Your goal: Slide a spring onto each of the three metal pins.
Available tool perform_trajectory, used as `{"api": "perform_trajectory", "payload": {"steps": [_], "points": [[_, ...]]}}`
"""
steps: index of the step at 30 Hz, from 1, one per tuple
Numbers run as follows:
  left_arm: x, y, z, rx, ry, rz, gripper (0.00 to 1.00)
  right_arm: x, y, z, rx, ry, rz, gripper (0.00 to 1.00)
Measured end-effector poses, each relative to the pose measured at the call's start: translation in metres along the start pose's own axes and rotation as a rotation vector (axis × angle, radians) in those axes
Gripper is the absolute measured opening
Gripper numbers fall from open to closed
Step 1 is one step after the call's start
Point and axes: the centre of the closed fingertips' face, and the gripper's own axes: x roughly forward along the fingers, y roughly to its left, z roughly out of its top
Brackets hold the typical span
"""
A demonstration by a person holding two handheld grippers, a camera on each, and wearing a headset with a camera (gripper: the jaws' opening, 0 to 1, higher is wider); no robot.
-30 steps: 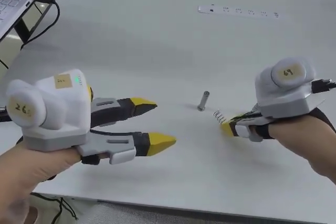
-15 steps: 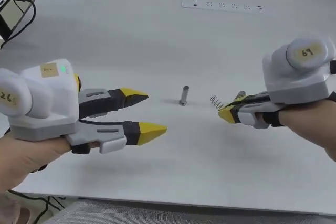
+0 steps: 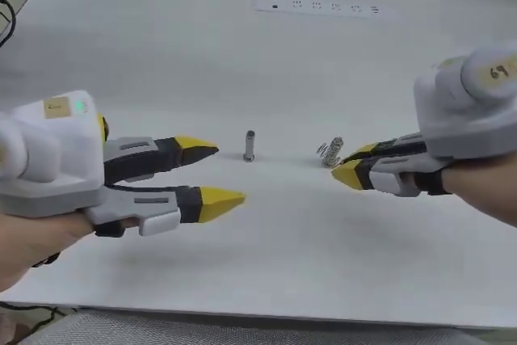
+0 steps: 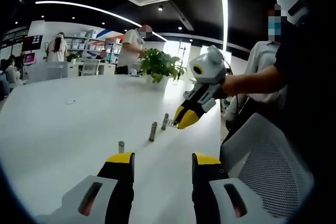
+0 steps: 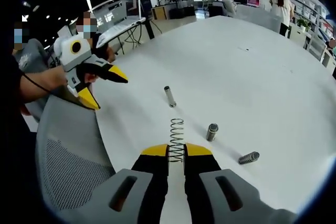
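Holds left claw (image 3: pixel 228 174) apart, short of bare upright silver metal pin (image 3: pixel 249 145). Grips thin wire coil spring (image 5: pixel 177 127) tight in right claw (image 5: pixel 177 151); has brought it closer to second short grey pin (image 5: pixel 211 131). Points to threading next.

One number to read.
Handwritten "69" on the yellow sticker (image 3: pixel 498 71) atop the right gripper (image 3: pixel 343 165), back behind its jaws.

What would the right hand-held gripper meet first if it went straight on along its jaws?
Probably the bare upright pin: the spring held in the right hand-held gripper points nearly at it and would touch first. It might pass just beside; depth is unclear.
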Motion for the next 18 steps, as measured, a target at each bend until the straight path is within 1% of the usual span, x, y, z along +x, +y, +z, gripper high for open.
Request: {"api": "perform_trajectory", "payload": {"steps": [2,4,5,6,7,8,9,10,11,12,13,14,15,18], "points": [[0.001,0.001,0.0,0.001,0.001,0.003,0.37,-0.002,-0.002,-0.002,-0.009,0.008,-0.002,0.08],[0.002,0.001,-0.001,-0.003,0.003,0.002,0.35,-0.004,-0.004,-0.002,-0.02,0.005,-0.006,0.08],[0.002,0.0,-0.001,-0.003,0.004,0.002,0.35,-0.005,-0.003,-0.002,-0.027,0.006,-0.001,0.08],[0.002,0.0,-0.001,-0.004,0.004,0.0,0.35,-0.006,-0.003,0.0,-0.041,-0.004,0.001,0.08],[0.003,0.0,-0.002,-0.005,0.008,0.001,0.35,-0.006,-0.004,-0.001,-0.043,0.003,0.0,0.08],[0.003,0.0,-0.002,-0.006,0.008,0.0,0.35,-0.006,-0.003,-0.001,-0.058,0.007,0.007,0.08],[0.002,0.0,-0.004,-0.011,0.01,-0.005,0.34,-0.006,-0.002,-0.001,-0.089,0.009,0.007,0.08],[0.002,0.0,-0.005,-0.014,0.012,-0.006,0.33,-0.005,-0.003,-0.003,-0.104,0.028,0.005,0.08],[0.002,0.001,-0.006,-0.013,0.017,-0.005,0.33,-0.005,-0.002,-0.004,-0.153,0.042,0.013,0.08],[0.002,0.001,-0.007,-0.014,0.019,-0.004,0.33,-0.004,-0.002,-0.005,-0.148,0.043,0.004,0.08],[0.002,0.001,-0.008,-0.016,0.02,-0.006,0.33,-0.002,0.0,-0.006,-0.154,0.056,0.014,0.08],[0.002,0.001,-0.008,-0.017,0.02,-0.006,0.32,-0.001,0.002,-0.007,-0.17,0.056,0.025,0.08],[0.002,0.001,-0.008,-0.017,0.019,-0.005,0.32,0.0,0.001,-0.007,-0.169,0.058,0.02,0.08],[0.003,0.002,-0.01,-0.022,0.017,-0.005,0.32,0.007,0.002,-0.01,-0.208,0.083,0.026,0.08]]}}
